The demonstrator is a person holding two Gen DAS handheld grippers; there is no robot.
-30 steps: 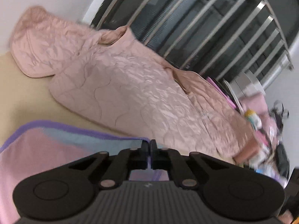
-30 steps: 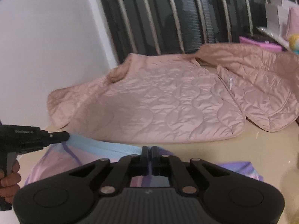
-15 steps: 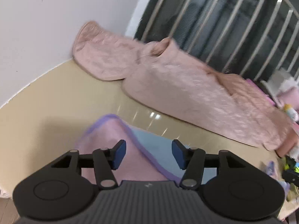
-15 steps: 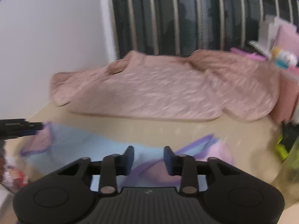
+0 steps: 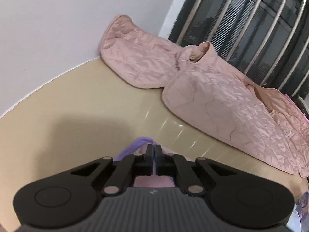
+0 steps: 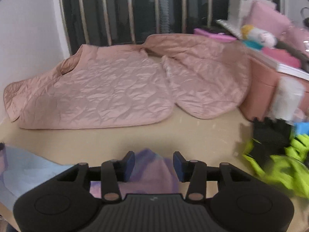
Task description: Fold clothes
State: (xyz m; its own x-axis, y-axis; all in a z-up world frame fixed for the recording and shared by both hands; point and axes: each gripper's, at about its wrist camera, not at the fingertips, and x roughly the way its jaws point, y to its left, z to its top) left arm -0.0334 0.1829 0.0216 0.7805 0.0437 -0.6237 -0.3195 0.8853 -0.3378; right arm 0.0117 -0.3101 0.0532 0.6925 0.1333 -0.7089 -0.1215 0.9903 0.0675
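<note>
1. a beige, glossy tabletop [image 5: 81,104] fills the near and middle ground in both wrist views, meeting a white wall [image 5: 58,19] on the left.
2. the left gripper [image 5: 154,150], black with 2 fingers, has just snapped together again; its pads pinch the purple-trimmed edge of a thin pastel garment [image 5: 139,145], pink and pale blue with a purple border. the garment's corner pokes out just past the fingertips, and pink cloth shows below, between the linkage arms.
3. the right gripper [image 6: 154,163], also black with blue pads, has its jaws apart, having just been opening. a purple and pink peak of the same pastel garment [image 6: 152,166] lies between the pads, but they do not press on it.
4. in the right wrist view the garment's pale blue part spreads to the near left across the table.
5. a pale pink quilted satin jacket [image 6: 100,90] lies spread flat at the far side of the table, well apart from both grippers; 1 sleeve reaches the wall at the left.
6. behind the jacket stand vertical metal window bars [image 6: 131,11] over dark glass.
7. at the far right sits blurred clutter [image 6: 270,44]: pink boxes, a stuffed toy, and black and neon-green items.
</note>
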